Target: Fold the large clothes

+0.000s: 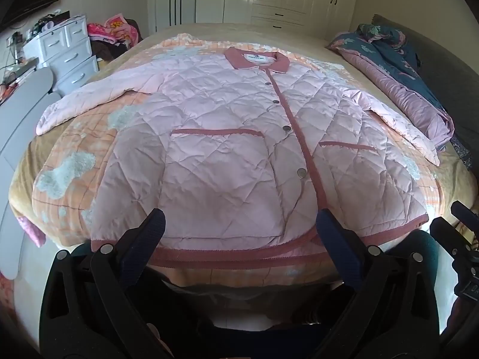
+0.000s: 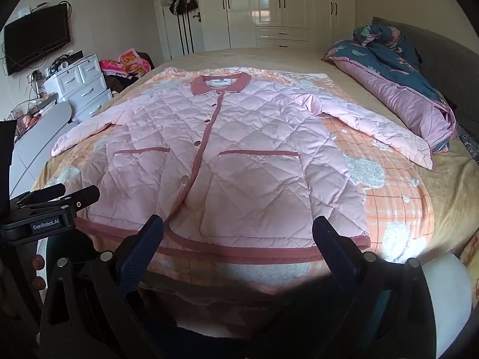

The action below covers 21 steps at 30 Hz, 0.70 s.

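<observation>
A pink quilted jacket (image 1: 227, 137) (image 2: 233, 149) with darker pink trim, collar and snap buttons lies flat and buttoned on the bed, front up, both sleeves spread to the sides. Its hem faces me near the bed's front edge. My left gripper (image 1: 239, 221) hovers open above the hem, left of the button placket, with nothing between its fingers. My right gripper (image 2: 238, 224) hovers open above the hem's right half, over the right pocket, also empty. In the right wrist view the left gripper (image 2: 57, 194) shows at the left edge.
An orange checked blanket (image 2: 395, 197) lies under the jacket on the bed. A bunched purple and blue quilt (image 2: 401, 89) lies along the right side by the headboard. White drawers (image 2: 83, 86) and piled clothes stand left of the bed, wardrobes behind.
</observation>
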### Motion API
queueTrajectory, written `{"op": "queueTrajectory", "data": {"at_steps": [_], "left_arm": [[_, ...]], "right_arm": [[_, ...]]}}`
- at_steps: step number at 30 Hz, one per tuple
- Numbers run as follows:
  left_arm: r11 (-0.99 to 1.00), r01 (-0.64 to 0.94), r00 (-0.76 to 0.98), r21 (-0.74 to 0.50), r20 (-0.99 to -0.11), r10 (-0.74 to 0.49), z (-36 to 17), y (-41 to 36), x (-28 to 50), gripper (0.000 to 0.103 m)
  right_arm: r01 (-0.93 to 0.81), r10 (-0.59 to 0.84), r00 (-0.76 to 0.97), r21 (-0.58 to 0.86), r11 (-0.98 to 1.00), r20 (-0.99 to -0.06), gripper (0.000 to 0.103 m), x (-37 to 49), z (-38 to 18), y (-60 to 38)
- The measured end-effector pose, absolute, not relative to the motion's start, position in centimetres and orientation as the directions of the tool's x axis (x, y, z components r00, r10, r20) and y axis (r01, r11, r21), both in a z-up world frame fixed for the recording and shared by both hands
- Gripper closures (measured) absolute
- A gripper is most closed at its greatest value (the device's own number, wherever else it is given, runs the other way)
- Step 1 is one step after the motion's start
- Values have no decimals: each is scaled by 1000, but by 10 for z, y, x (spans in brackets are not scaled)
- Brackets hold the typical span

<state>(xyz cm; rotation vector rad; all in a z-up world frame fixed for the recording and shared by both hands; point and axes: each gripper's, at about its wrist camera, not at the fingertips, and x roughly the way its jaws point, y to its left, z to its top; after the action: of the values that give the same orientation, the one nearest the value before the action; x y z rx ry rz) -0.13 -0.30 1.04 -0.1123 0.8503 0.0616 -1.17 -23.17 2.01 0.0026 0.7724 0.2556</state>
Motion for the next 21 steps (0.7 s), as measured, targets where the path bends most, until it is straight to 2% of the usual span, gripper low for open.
{"op": "queueTrajectory", "data": {"at_steps": [21], "left_arm": [[992, -99, 662, -72, -750, 11, 9, -8, 1, 8]], "right_arm": [[-229, 229, 685, 94, 969, -691, 4, -11, 21, -231]]}}
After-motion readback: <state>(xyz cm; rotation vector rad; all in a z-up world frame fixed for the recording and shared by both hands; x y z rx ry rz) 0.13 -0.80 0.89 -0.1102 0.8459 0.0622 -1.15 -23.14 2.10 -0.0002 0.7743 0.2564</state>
